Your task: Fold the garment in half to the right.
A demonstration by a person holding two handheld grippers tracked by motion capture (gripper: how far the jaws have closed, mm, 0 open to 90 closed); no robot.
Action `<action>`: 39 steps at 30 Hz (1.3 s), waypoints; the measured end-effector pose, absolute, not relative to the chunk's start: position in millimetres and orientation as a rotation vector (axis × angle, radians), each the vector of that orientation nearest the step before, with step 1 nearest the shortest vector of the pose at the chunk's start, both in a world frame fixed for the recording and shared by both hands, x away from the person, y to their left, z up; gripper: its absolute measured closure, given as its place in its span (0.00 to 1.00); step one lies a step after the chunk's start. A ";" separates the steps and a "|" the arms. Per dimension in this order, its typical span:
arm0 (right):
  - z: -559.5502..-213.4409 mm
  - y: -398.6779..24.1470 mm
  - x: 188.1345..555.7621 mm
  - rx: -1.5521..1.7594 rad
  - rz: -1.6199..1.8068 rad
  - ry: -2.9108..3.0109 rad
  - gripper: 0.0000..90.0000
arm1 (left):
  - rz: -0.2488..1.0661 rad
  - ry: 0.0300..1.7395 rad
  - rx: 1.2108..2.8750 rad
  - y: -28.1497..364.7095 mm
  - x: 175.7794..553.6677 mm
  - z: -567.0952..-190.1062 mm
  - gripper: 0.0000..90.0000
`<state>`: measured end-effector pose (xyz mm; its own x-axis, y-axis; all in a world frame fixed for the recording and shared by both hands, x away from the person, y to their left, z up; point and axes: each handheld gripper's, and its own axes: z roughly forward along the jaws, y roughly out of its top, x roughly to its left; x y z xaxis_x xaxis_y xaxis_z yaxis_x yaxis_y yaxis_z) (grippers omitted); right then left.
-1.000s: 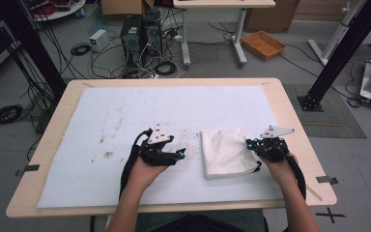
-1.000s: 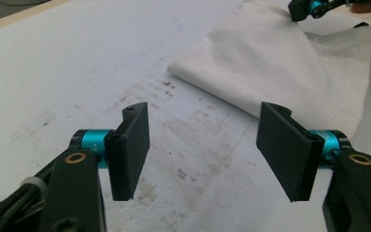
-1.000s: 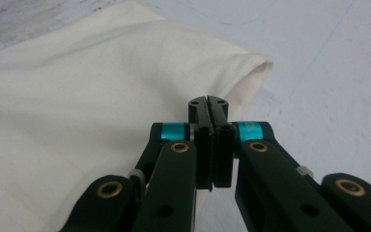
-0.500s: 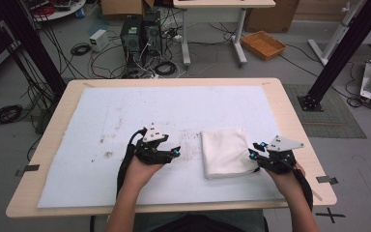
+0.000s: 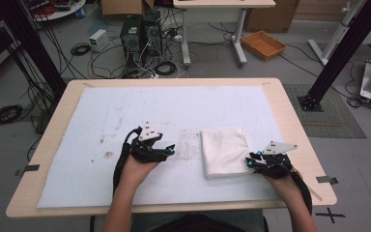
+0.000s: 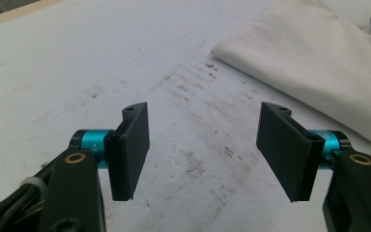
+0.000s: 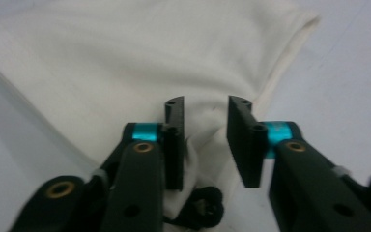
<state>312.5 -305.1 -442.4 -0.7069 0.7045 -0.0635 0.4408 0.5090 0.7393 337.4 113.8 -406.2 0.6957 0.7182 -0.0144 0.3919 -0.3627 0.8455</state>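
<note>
The left gripper [image 5: 170, 151] rests on the stained white mat [image 5: 101, 121], jaws spread wide over bare mat, the folded white cloth [image 5: 224, 152] lying well off to its right. The right gripper [image 5: 249, 163] sits at the cloth's near right edge. Its own view shows what the high view hides: a ridge of cloth [image 7: 205, 125] between the jaws, which have just been closing, a narrow gap left.

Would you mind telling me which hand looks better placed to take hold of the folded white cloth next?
Probably the right. The right gripper already has the edge of the folded white cloth between its fingers, which have just been closing. The left gripper is open over stained table cover, off the cloth.
</note>
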 end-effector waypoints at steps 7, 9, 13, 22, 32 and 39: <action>-432.0 -307.0 304.7 0.905 1.064 2.385 0.99 | 0.459 0.864 1.975 120.0 337.3 -404.2 0.40; -422.0 -311.4 298.9 0.893 1.107 2.355 0.99 | 0.467 0.865 1.970 122.3 337.2 -403.4 0.40; -409.5 -319.1 290.2 0.888 1.168 2.309 0.99 | 0.474 0.868 1.965 125.5 336.3 -401.8 0.40; -439.7 -331.2 307.6 1.063 1.105 2.358 0.83 | 0.462 0.864 1.971 123.3 336.3 -403.1 0.40; -407.1 -326.8 350.4 1.048 1.193 2.204 0.64 | 0.459 0.867 1.966 124.1 335.9 -401.8 0.40; -426.3 -308.8 426.5 1.176 1.229 2.361 0.88 | 0.456 0.886 1.958 128.3 338.1 -404.2 0.40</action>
